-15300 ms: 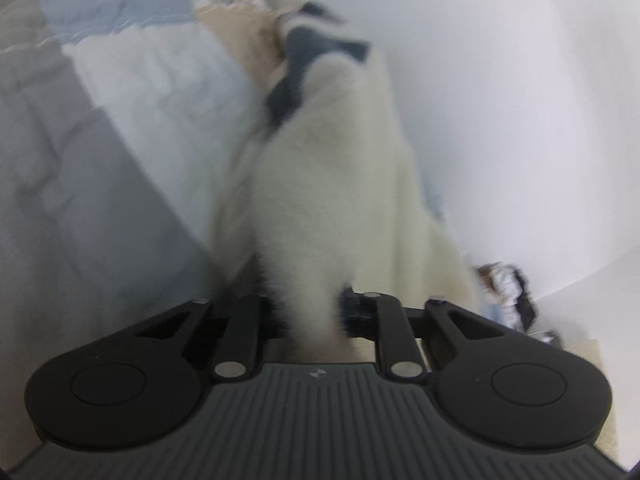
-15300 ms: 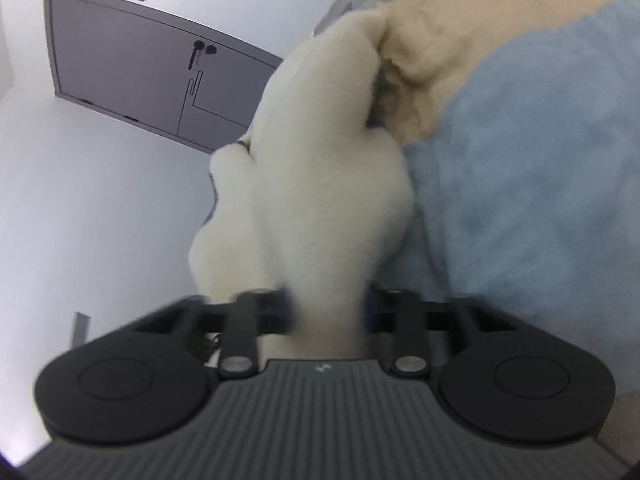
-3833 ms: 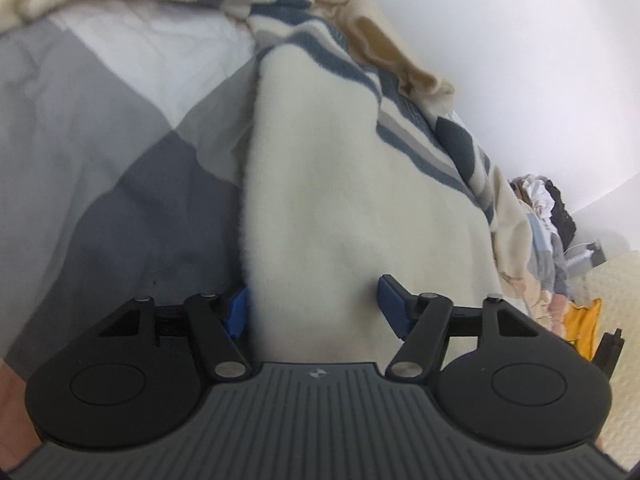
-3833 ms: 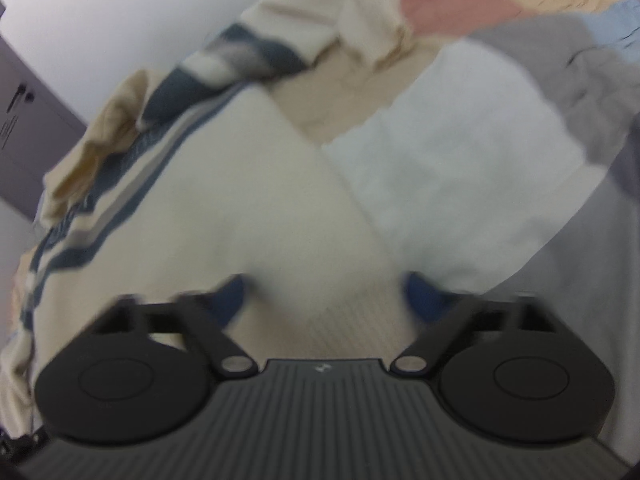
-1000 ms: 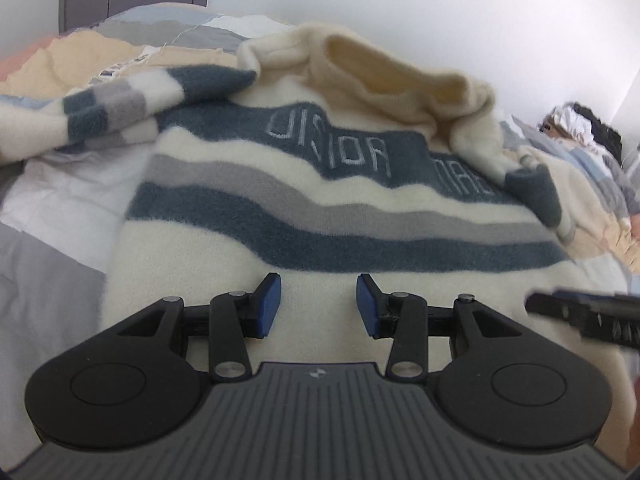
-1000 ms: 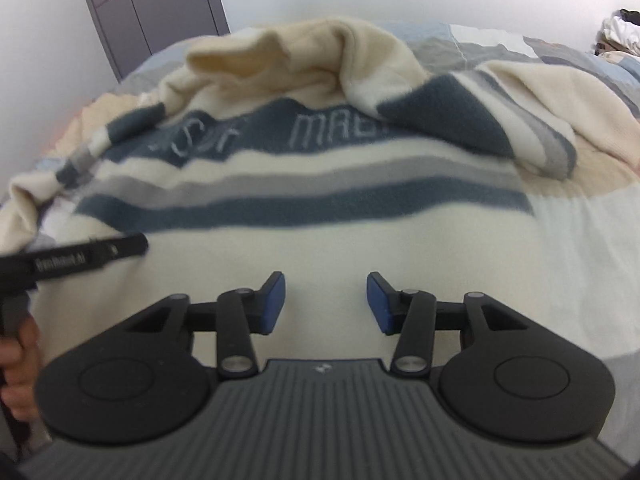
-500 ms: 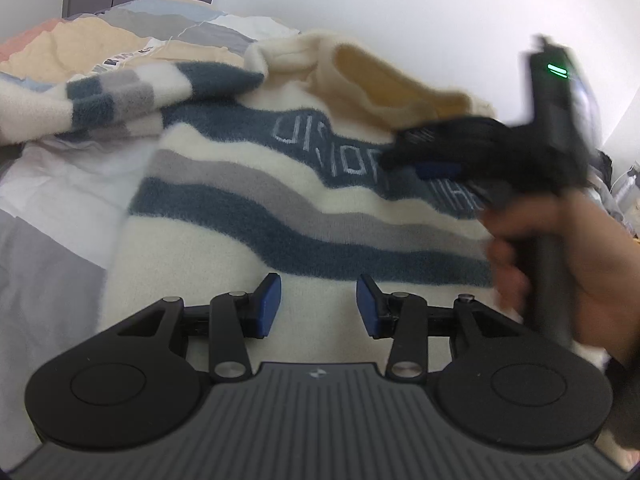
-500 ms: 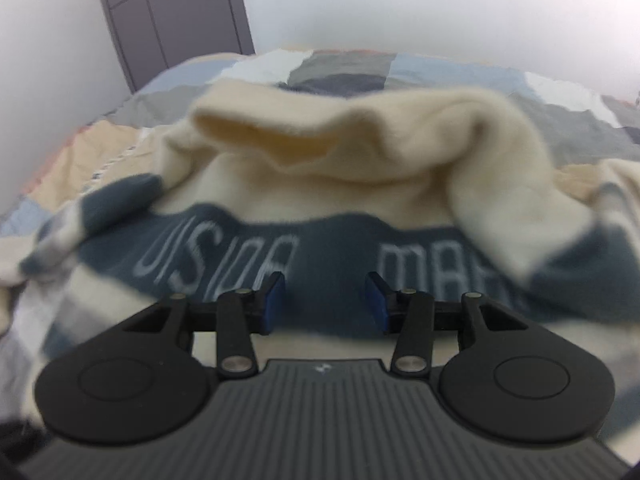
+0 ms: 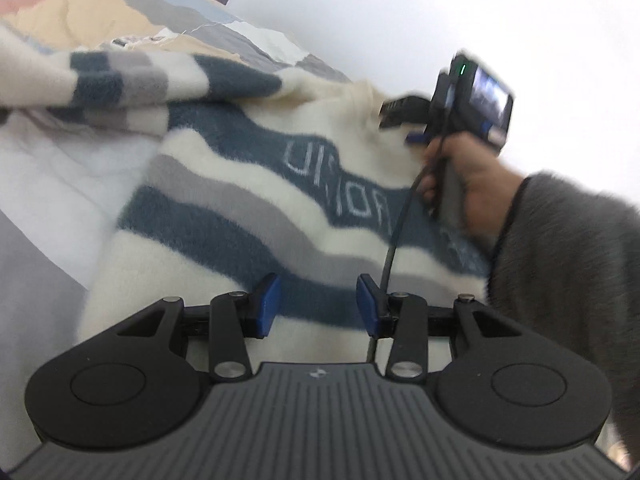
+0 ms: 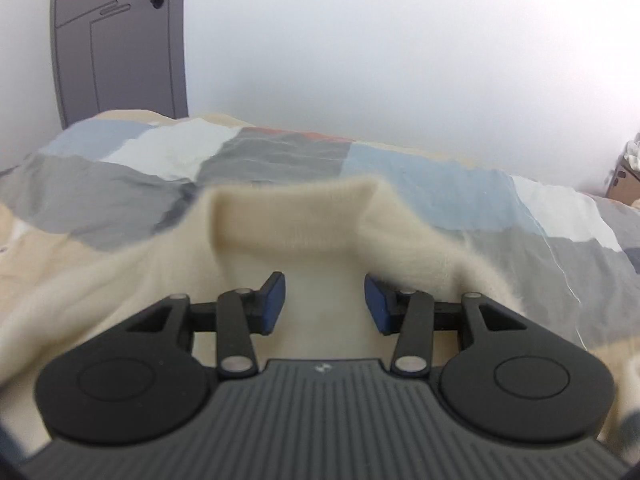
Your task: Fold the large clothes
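In the left wrist view, a striped sleeve (image 9: 120, 80) of the cream sweater (image 9: 224, 200) runs in from nine o'clock toward the centre, banded in cream, blue and grey, lying over the patchwork bedspread (image 9: 60, 168). The sweater's body spreads from there down to the centre, front face up, with a grey band, two dark blue bands and pale lettering on the upper blue one. The left gripper (image 9: 318, 300) sits at six o'clock above the lower blue band; its blue-padded fingers (image 9: 267, 300) stand apart with nothing pressed between them. At two o'clock the person's right hand (image 9: 468, 184), in a grey fuzzy sleeve (image 9: 568, 264), holds the right gripper (image 9: 400, 118) by its handle, the tips pointing at the sweater's cream collar edge; a black cable (image 9: 394, 240) hangs from it down toward six o'clock.

In the right wrist view, a grey door (image 10: 120, 40) stands at eleven o'clock against the white wall (image 10: 400, 48). The bedspread (image 10: 280, 152) crosses the middle in grey, white and pale blue patches. The sweater's ribbed collar (image 10: 288, 216) rises at the centre, just beyond the right gripper (image 10: 325, 304), whose fingers (image 10: 274, 304) are apart, with cream knit lying in the gap but not clamped by the pads. A cardboard box (image 10: 624, 184) sits at three o'clock.
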